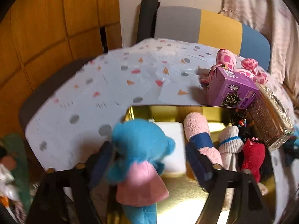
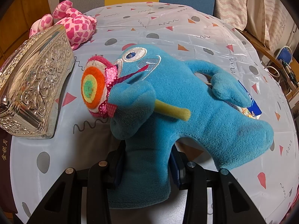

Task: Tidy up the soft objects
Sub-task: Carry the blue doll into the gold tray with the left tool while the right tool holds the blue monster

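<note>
Left gripper (image 1: 149, 160) jaws apart, blue bear (image 1: 140, 156) in pink skirt loose between them over the gold tray (image 1: 186, 192); right gripper (image 2: 145, 168) clamps the blue plush (image 2: 186, 100) with its lollipop. Purple box (image 1: 231, 87) beyond the tray, lettering unreadable.

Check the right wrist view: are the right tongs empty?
No, the right tongs are clamped on a leg of the blue plush holding a lollipop.

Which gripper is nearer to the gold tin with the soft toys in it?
Left. The left gripper hangs over the gold tin, jaws open around a blue bear. The right gripper is shut on a blue plush over the tablecloth; no tin shows in its view.
</note>
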A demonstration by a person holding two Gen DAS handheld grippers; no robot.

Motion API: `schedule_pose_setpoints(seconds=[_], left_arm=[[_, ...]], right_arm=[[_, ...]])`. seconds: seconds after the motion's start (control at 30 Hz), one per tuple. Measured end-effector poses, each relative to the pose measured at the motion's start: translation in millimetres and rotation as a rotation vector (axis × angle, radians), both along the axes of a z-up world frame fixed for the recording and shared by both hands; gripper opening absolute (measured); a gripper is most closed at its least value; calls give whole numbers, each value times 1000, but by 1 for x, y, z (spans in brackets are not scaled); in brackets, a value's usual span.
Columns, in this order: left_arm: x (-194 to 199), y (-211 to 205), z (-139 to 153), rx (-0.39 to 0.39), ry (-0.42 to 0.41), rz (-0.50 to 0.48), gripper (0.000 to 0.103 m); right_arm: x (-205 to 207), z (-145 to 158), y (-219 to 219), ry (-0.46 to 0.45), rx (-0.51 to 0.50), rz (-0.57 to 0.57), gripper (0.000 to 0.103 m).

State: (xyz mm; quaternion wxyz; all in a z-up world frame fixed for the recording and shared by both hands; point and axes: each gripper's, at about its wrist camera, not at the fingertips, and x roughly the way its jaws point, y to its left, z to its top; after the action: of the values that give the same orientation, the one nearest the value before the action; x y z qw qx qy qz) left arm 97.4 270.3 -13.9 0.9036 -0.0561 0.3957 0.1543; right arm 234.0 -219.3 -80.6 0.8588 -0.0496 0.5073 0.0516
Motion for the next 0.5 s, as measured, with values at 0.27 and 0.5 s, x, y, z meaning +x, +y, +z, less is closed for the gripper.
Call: schedule_pose_setpoints(seconds=[0.27,0.5], left_arm=[[-25,-10,15,-17,-57,44,85],[-42,-36,21,-50,-83,42,86]], right_arm=[[0,0,1,-4,-12,3,41],[0,0,0,-3,-15,8,41]])
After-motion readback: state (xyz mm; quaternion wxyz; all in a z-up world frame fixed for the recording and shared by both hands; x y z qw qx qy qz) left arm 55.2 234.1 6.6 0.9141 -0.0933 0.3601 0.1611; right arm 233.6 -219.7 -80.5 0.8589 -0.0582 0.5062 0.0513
